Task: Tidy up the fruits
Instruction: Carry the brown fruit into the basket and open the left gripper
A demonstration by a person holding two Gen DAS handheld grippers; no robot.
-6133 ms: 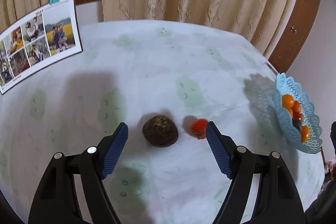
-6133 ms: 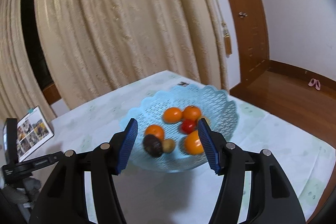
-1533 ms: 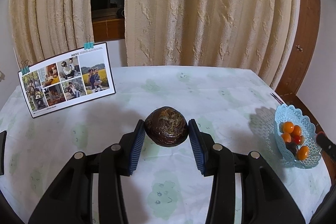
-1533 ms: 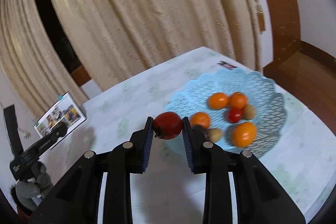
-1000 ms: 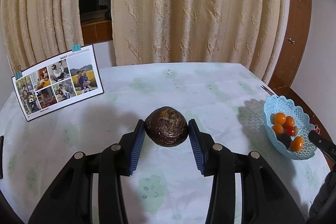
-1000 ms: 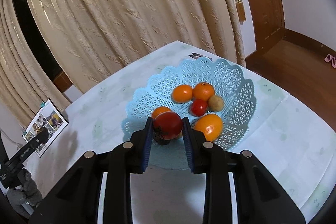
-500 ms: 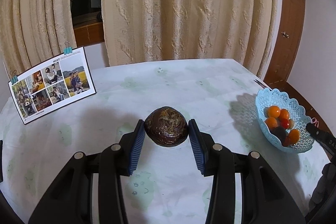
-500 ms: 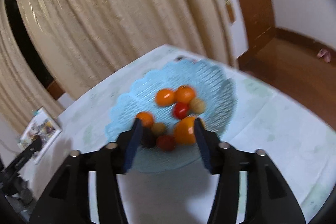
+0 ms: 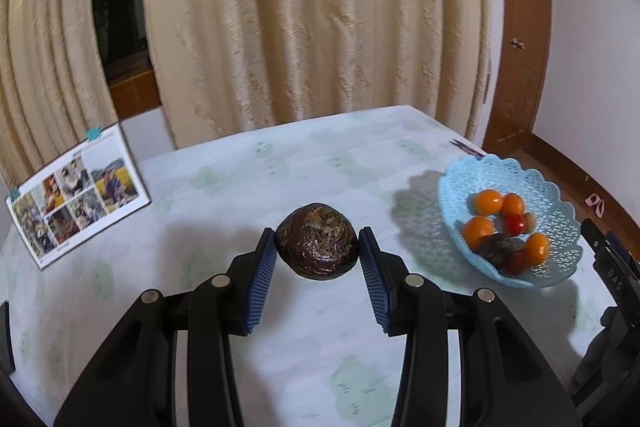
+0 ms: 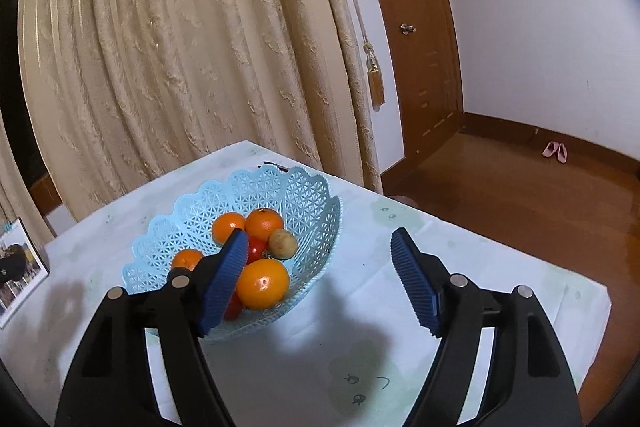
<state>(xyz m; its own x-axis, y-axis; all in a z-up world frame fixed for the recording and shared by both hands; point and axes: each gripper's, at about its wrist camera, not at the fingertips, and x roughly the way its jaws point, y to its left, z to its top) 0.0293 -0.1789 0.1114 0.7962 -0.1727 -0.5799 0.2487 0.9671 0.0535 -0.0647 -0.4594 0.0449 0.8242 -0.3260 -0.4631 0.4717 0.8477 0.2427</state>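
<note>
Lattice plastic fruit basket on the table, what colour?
Light blue; the openwork plastic fruit basket with the scalloped rim shows best in the right wrist view.

Fruits in basket (on table)

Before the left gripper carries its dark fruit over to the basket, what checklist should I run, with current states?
1. Grip: left gripper shut on the dark brown fruit, both pads touching it: ok.
2. Fruit lifted off the tablecloth: ok.
3. Right gripper open and holding nothing: ok.
4. Right gripper out of the drop path: its left finger overlaps the blue lattice basket in the right wrist view: not ok.
5. Room in the basket: oranges and tomatoes crowd the middle: cannot tell.
6. Basket stands upright on the table: ok.
</note>
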